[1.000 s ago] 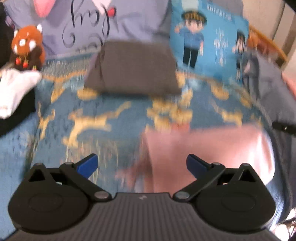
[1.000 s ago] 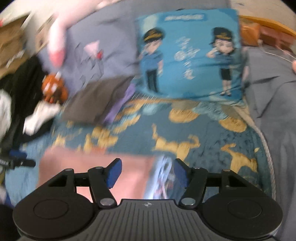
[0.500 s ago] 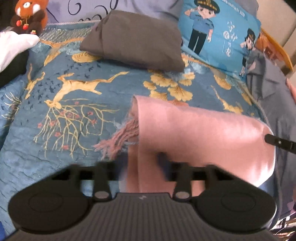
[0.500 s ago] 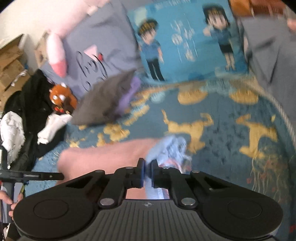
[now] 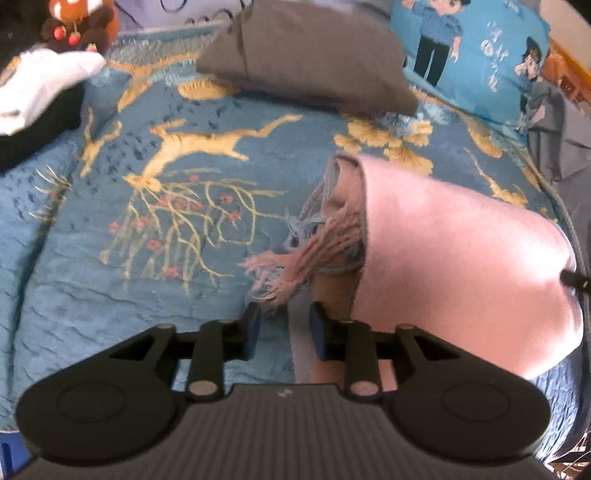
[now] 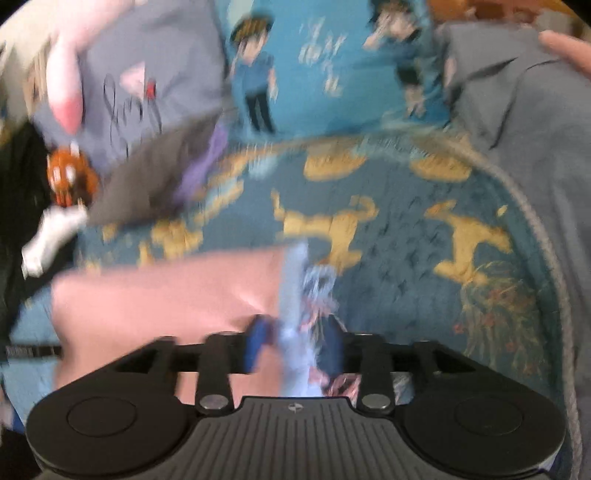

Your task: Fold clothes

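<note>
1. We're over the blue bedspread (image 5: 110,280) with its gold deer print, and that spread is our landmark for everything here.
2. The pink scarf (image 5: 461,266) lies folded on the spread, towards its right edge in the left wrist view, with its pink and pale-blue fringe (image 5: 295,251) fanned out onto the bare blue cloth.
3. Our left gripper (image 5: 284,332) hangs low over the spread at the scarf's near corner; its jaws are opening, and the scarf's edge runs up between the blue pads without being pinched.
4. Our right gripper (image 6: 295,347) sits at the scarf's other end; the view is blurred, its jaws are opening too, and the pale-blue fringe lies between the pads, which do not appear to press on it.
5. At the far side of the spread rests a folded grey garment (image 5: 310,55).
6. Beyond it, a blue cartoon pillow (image 5: 476,59) leans at the head of the spread.
7. A brown plush toy (image 5: 77,22) sits off the spread's far left corner.
</note>
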A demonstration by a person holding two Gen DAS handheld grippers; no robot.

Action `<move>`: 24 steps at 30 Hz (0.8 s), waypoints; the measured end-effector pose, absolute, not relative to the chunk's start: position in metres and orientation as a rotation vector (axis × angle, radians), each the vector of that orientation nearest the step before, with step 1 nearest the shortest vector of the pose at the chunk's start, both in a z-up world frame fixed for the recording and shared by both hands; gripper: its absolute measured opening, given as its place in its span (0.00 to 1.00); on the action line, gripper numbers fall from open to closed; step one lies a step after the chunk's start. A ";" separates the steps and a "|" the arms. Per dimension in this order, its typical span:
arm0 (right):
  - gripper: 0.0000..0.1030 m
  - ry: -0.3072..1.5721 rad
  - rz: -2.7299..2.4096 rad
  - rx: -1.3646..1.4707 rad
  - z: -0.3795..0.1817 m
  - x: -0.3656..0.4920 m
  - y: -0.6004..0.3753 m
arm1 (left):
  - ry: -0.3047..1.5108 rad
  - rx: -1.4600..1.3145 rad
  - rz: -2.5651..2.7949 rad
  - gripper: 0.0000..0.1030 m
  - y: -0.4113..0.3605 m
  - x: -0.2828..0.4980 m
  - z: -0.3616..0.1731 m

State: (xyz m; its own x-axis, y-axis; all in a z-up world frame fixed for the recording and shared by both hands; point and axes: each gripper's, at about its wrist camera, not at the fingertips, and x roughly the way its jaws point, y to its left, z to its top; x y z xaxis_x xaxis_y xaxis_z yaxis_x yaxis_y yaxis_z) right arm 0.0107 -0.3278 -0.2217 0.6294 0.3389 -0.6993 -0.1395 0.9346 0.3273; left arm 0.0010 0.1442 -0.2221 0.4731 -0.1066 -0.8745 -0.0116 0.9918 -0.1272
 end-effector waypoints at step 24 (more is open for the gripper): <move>0.61 1.032 0.380 0.648 -0.260 0.089 -0.344 | 1.123 -0.605 -0.261 0.71 0.172 0.100 -0.229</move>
